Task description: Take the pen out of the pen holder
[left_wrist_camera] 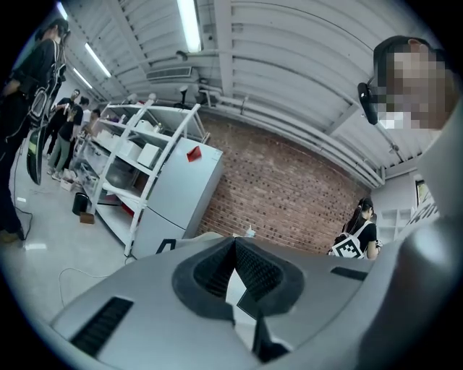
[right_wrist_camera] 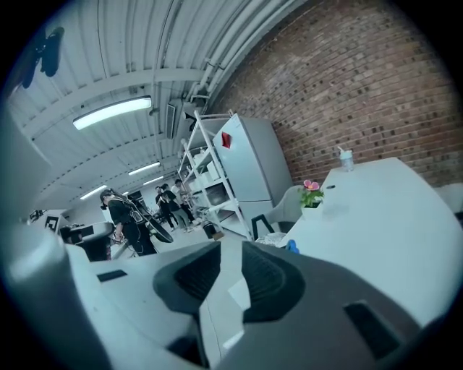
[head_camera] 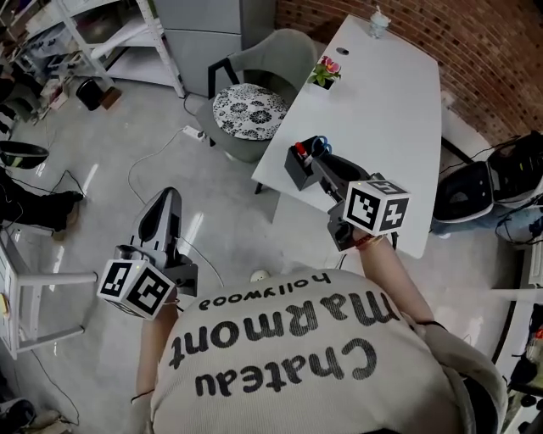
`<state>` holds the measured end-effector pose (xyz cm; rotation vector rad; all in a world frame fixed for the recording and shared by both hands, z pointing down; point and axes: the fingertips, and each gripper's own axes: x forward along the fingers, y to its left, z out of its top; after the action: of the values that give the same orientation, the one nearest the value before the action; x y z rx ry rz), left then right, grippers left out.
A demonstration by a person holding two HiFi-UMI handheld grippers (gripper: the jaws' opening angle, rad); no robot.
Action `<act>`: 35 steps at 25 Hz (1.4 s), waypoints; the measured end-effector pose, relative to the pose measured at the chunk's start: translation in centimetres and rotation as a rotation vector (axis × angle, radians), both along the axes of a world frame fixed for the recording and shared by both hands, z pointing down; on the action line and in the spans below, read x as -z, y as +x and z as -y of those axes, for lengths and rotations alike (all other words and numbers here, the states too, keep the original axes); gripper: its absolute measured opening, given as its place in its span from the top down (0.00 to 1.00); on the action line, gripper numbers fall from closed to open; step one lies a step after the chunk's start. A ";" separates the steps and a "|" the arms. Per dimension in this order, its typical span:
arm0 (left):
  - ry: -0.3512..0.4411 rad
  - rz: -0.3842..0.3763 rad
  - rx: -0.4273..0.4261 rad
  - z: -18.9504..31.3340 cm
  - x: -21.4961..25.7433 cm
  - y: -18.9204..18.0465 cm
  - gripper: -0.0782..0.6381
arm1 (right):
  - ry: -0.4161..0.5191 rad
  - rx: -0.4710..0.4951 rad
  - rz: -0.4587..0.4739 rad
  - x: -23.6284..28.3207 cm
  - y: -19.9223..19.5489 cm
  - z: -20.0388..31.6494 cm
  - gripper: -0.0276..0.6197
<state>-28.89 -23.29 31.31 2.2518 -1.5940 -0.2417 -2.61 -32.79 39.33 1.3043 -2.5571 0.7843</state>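
Note:
A black pen holder stands near the front left corner of the white table, with blue-handled items sticking out of its top. My right gripper sits just right of the holder at about its height. Its jaws are open with nothing between them, as the right gripper view shows. A blue tip peeks over its right jaw there. My left gripper hangs over the floor, well left of the table. Its pads meet at the tip, shut and empty.
A grey chair with a patterned cushion stands at the table's left side. On the table are a small potted flower and a bottle at the far end. White shelving and floor cables lie left. People stand by the shelves.

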 end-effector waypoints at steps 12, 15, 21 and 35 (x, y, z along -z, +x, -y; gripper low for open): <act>-0.045 -0.038 0.062 3.1 -1.0 -1.8 0.89 | -0.078 0.048 -0.080 -3.0 -1.5 4.8 0.75; -0.042 -0.036 0.097 3.9 -0.8 -2.4 0.89 | -0.073 0.090 -0.107 -3.2 -2.4 6.5 0.75; -0.055 -0.048 0.136 4.9 -1.4 -3.3 0.89 | -0.046 0.169 -0.246 -4.7 -3.8 7.9 0.75; -0.062 -0.061 0.125 6.2 -1.9 -3.2 0.89 | 0.022 0.321 -0.568 -7.1 -4.2 7.9 0.78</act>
<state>-32.06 -29.44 33.24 2.0809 -1.6886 -0.2874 -6.85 -40.66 46.41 0.9127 -2.2224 0.2699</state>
